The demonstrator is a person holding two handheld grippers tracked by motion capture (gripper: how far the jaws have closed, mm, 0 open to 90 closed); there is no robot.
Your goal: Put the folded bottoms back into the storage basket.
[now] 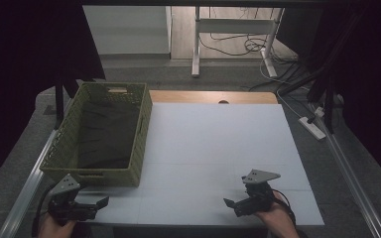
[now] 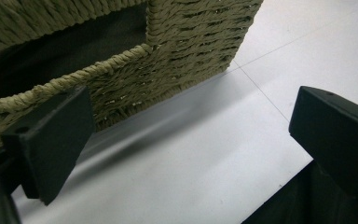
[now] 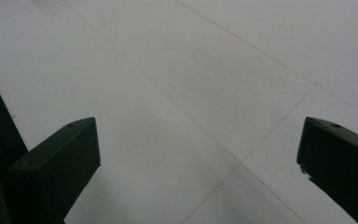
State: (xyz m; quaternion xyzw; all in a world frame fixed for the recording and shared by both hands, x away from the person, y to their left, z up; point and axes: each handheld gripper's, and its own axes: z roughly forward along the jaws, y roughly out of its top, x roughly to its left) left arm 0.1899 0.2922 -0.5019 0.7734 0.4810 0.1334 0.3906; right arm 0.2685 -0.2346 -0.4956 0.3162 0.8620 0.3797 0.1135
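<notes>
- A green woven basket (image 1: pixel 104 134) sits on the left side of the bench (image 1: pixel 218 148), from the middle back to the far part. It has something dark inside.
- The left hand-held gripper (image 1: pixel 87 208) is at the near left corner, just in front of the basket. Its jaws are wide apart and hold nothing.
- In the left gripper view, the basket's woven wall (image 2: pixel 186 51) is close, just past the left jaw.
- The right hand-held gripper (image 1: pixel 235 204) is at the near right, well apart from the basket. Its jaws are wide apart and hold nothing too.
- A hand (image 1: pixel 273 220) holds the right gripper from the near edge.
- The bench top is white, with thin lines across it (image 3: pixel 205 84).
- Far behind the bench, cables (image 1: pixel 243 44) lie on the floor.
</notes>
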